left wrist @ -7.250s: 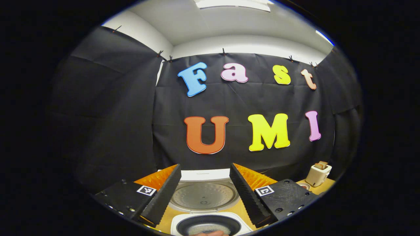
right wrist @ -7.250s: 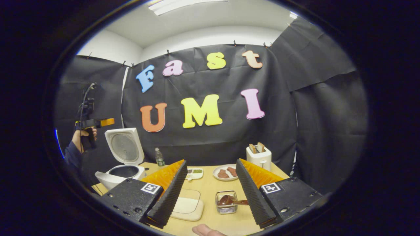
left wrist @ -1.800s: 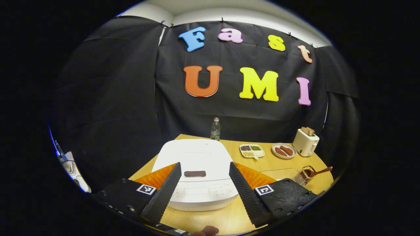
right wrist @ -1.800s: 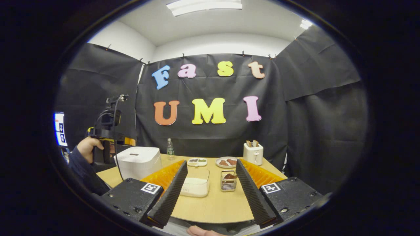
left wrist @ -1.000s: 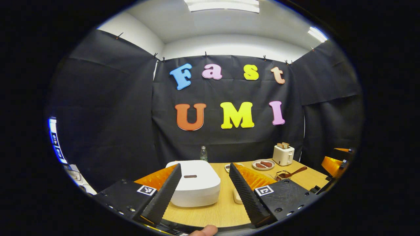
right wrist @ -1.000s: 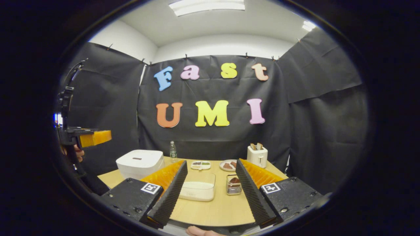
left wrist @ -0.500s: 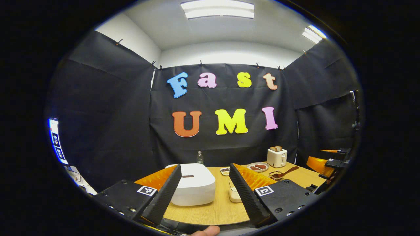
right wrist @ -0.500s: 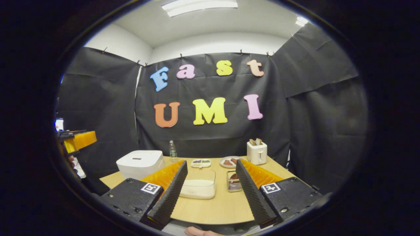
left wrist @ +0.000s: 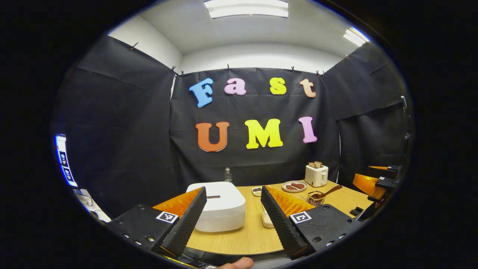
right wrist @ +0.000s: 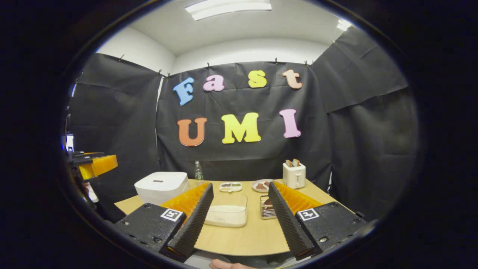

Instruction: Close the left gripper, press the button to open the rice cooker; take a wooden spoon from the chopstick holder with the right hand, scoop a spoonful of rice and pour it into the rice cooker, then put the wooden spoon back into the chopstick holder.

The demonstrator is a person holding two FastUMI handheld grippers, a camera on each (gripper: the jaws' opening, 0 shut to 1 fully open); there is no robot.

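on a pale wood-grain table point(right wrist: 239, 239) in a black-draped booth, a white rice cooker point(left wrist: 218, 205) sits with its lid down, rounded and glossy, a dark slot-like button point(left wrist: 213, 196) on its top. the left gripper point(left wrist: 233, 215) hovers short of the table edge, jaws spread wide and empty; the right gripper point(right wrist: 239, 216) hangs likewise, jaws apart, nothing between them. in the right gripper view a clear, rounded-corner box of white rice point(right wrist: 227, 215) lies straight ahead, with the wire chopstick holder point(right wrist: 266, 211) just beside it; in the left gripper view the wooden spoon point(left wrist: 325, 194) leans out of that holder, handle angled up to the right. judged from this, the spoon is light, stiff and smooth, best taken on the bare handle above the wire rim, clear of the bowl. the button likely wants a firm, square push from closed ribbed fingers. the cooker looks heavy enough not to slide. farther back stand a toaster point(right wrist: 294, 175), a water bottle point(right wrist: 198, 173) and two small dishes.
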